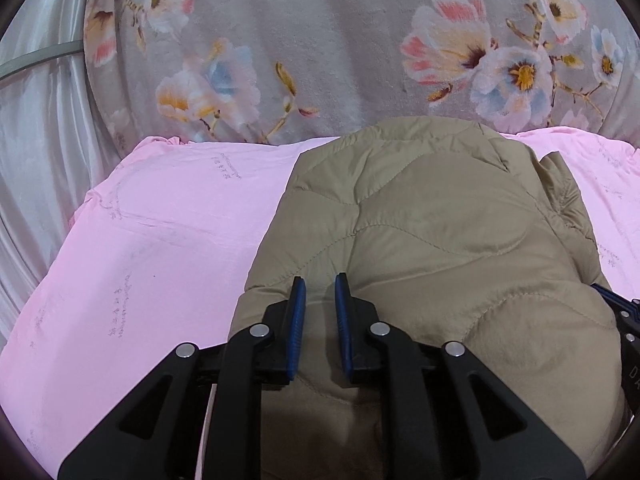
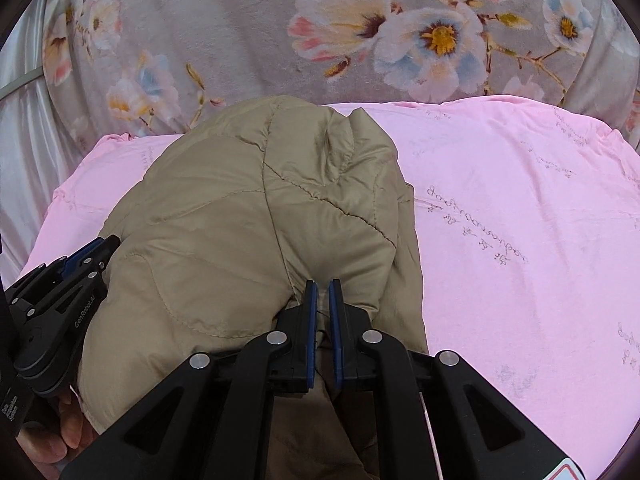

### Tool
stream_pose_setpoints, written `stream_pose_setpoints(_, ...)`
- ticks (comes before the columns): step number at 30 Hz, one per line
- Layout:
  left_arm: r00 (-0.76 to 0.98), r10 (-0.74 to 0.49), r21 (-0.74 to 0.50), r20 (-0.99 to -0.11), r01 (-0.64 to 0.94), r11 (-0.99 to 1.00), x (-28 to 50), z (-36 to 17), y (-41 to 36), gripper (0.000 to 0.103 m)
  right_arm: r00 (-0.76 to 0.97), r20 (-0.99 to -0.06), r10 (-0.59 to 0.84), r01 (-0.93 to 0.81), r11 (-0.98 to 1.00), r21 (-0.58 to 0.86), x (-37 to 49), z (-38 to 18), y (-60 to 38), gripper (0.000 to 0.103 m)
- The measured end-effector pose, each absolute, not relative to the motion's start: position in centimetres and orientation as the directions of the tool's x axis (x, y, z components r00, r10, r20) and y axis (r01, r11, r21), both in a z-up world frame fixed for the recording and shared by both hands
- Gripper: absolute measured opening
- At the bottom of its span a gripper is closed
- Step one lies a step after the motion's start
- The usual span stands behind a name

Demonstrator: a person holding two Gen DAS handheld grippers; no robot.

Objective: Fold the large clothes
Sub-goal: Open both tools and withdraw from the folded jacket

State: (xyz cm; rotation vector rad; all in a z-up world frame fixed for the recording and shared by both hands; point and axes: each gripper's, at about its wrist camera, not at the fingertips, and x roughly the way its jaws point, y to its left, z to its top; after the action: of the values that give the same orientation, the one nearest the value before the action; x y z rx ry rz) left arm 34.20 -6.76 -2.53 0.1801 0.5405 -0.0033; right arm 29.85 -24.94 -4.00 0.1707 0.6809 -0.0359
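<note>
Left wrist view: the left gripper [image 1: 320, 280] is hovering over the near edge of the folded tan quilted jacket [image 1: 420, 216], pads slightly parted, pinching nothing. The right gripper [image 2: 323, 285] is standing just ajar, with a fold of fabric lying between its pads. The jacket is resting on a pink sheet [image 1: 152, 240], a floral blanket [image 1: 320, 40] lying beyond.

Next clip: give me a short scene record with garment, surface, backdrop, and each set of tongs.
garment: tan quilted jacket, bunched in a mound, partly folded
surface: pink sheet under the jacket
backdrop: grey floral blanket behind the sheet
left tongs: over the jacket's near left edge, clear gap between the pads, nothing pinched
right tongs: at the jacket's near right edge, narrow gap; whether fabric is pinched is unclear
fold status: not yet flat or neat
</note>
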Motion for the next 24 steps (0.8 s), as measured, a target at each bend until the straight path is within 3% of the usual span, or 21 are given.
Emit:
stream_pose_setpoints(4, 0.861, 0.026, 0.138, -0.509, 0.052, 0.989, 32.9, -2.5, -6.2, 0.014, 0.791, -0.61, -0.035, 0.14, 0.982, 0.125, 27.1, -3.3, -24.7, 0.021)
stream_pose_setpoints(11, 0.863, -0.036, 0.102, -0.503, 0.101, 0.99, 25.7, -2.5, -5.1, 0.016, 0.784, -0.616, -0.078, 0.114, 0.993, 0.019, 19.6, -3.8, -22.8, 0.021)
stream_pose_setpoints(12, 0.856, -0.053, 0.093, -0.514, 0.117, 0.989, 24.7, -2.6, -5.0, 0.022, 0.783, -0.616, -0.087, 0.114, 0.993, 0.005, 18.4, -3.8, -22.6, 0.023)
stream_pose_setpoints(13, 0.846, -0.068, 0.083, -0.529, 0.131, 0.988, 23.9, -2.8, -4.9, 0.028, 0.78, -0.62, -0.091, 0.116, 0.993, -0.001, 17.4, -3.9, -22.5, 0.03)
stream_pose_setpoints(15, 0.827, -0.094, 0.062, -0.554, 0.153, 0.986, 22.0, -3.1, -4.7, 0.052, 0.771, -0.632, -0.082, 0.114, 0.993, 0.011, 15.5, -4.2, -22.3, 0.045)
stream_pose_setpoints(18, 0.832, -0.107, 0.06, -0.544, 0.165, 0.984, 19.0, -3.1, -4.3, 0.072, 0.765, -0.64, -0.077, 0.129, 0.991, 0.035, 13.3, -4.6, -22.5, 0.053)
stream_pose_setpoints(21, 0.831, -0.102, 0.062, -0.547, 0.162, 0.985, 17.3, -3.3, -4.2, 0.081, 0.757, -0.649, -0.079, 0.148, 0.988, 0.053, 11.8, -4.9, -22.7, 0.058)
stream_pose_setpoints(24, 0.821, -0.085, 0.065, -0.564, 0.147, 0.987, 16.5, -3.6, -4.0, 0.084, 0.761, -0.643, -0.09, 0.167, 0.984, 0.06, 11.0, -5.0, -22.7, 0.06)
